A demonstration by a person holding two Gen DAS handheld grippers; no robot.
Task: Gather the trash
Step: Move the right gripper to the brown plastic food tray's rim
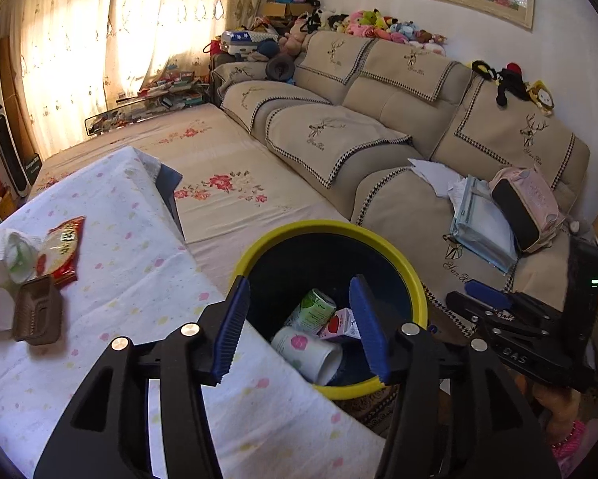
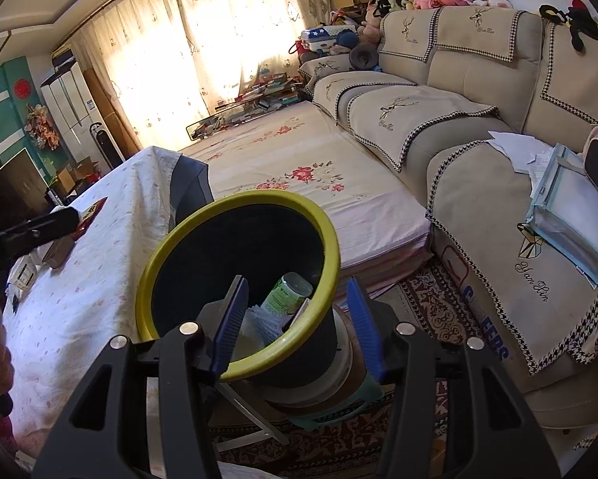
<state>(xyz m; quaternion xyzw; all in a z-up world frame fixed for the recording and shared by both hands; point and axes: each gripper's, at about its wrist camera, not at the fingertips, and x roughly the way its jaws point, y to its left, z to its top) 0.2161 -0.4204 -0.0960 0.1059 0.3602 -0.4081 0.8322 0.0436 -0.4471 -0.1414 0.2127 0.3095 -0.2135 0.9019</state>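
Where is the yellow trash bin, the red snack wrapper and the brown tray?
yellow trash bin (image 1: 412,275), left wrist view, on its yellow rim.
red snack wrapper (image 1: 61,249), left wrist view, on its middle.
brown tray (image 1: 37,309), left wrist view, on its inside.

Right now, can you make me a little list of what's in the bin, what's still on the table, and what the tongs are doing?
bin: yellow-rimmed trash bin
in bin: green can, paper cup, small carton
on table: red snack wrapper, brown plastic tray
left tongs: open, empty, above bin
right tongs: open, empty
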